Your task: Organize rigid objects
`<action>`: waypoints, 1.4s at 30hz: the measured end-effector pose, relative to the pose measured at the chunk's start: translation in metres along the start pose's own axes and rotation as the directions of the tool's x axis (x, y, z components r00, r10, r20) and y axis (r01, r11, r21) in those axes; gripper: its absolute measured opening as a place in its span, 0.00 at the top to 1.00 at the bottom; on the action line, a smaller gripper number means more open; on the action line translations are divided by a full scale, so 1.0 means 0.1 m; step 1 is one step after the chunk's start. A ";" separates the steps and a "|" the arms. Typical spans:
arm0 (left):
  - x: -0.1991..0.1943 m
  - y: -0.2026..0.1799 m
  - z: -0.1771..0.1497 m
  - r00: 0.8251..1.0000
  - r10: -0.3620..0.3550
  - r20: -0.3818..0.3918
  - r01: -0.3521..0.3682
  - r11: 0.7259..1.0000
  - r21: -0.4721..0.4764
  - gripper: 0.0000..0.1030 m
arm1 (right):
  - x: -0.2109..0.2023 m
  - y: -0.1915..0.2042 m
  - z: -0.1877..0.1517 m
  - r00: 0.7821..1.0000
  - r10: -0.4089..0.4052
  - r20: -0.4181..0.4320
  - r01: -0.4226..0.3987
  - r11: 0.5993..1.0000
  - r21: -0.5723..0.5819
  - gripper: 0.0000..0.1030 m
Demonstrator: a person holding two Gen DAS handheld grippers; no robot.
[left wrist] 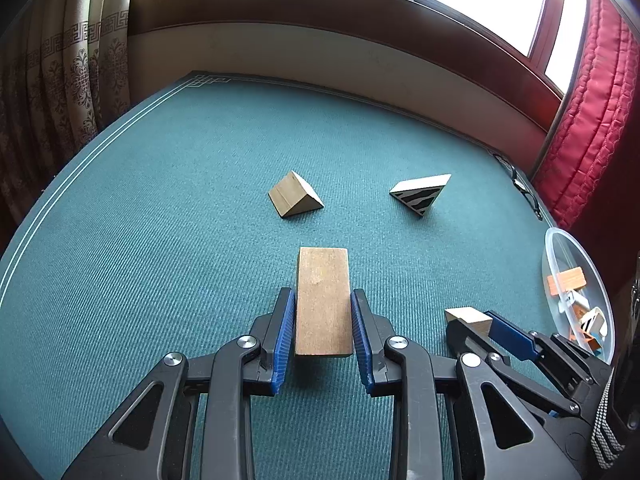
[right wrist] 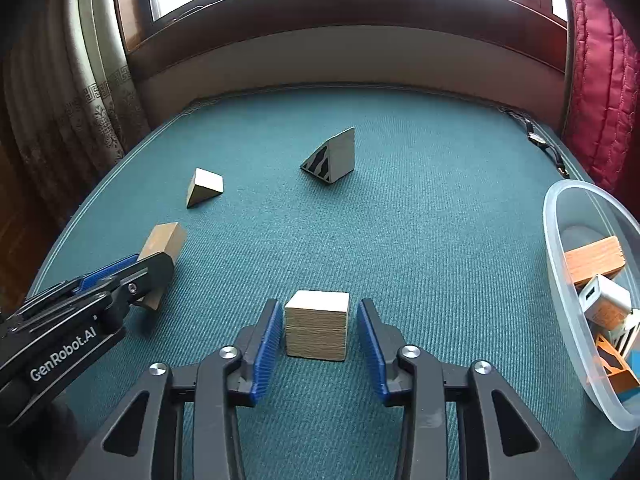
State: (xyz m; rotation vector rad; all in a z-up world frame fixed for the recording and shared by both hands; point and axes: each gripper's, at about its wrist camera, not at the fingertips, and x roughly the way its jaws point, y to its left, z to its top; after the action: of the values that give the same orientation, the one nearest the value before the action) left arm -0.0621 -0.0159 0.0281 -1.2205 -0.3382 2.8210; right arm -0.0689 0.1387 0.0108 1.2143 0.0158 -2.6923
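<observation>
The table cover [left wrist: 160, 200] is teal with thin white border lines. Both wedges are pale wood: the plain wedge [left wrist: 295, 195] bare tan, the striped wedge [left wrist: 420, 194] with black-and-white zebra stripes on one face. The long block [left wrist: 323, 300] is mid-brown; the cube [right wrist: 317, 325] is cream on top with darker grain on its side. The left gripper [left wrist: 323, 336] and the right gripper [right wrist: 317, 344] are black with blue ribbed pads. At right, the clear bowl [right wrist: 556, 264] holds orange, white and blue pieces (one zebra-striped). The left curtain [left wrist: 60, 80] is beige with brown motifs, the right curtain [left wrist: 592, 120] crimson.

Clear bowl [left wrist: 576, 292] cut by right frame edge, contents jumbled, several unidentifiable; right gripper [left wrist: 476, 326] hides most of pale cube [left wrist: 468, 318]; left gripper [right wrist: 154, 268] covers long block's [right wrist: 164, 242] near end
</observation>
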 end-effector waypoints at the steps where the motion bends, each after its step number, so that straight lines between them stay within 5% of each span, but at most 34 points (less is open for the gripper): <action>1: 0.00 0.00 0.00 1.000 -0.001 0.000 0.001 1.000 0.001 0.72 | -0.01 0.00 -0.01 1.000 -0.003 0.001 0.003 1.000 0.002 0.69; 21: -0.01 -0.06 -0.02 1.000 -0.002 0.007 0.002 1.000 0.023 0.72 | -0.69 -0.75 -0.03 0.985 -0.110 0.137 0.077 0.972 0.222 0.69; 42: -0.01 -0.09 -0.04 1.000 0.002 0.012 -0.002 0.999 0.043 0.72 | -0.76 -1.50 -0.16 0.963 -0.225 0.147 0.154 0.910 0.384 0.66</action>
State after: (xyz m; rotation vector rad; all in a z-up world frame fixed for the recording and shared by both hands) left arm -0.0588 -0.0061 0.0276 -1.1963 -0.2756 2.8232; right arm -0.0342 0.3001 0.0463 1.0870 -0.4432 -3.0719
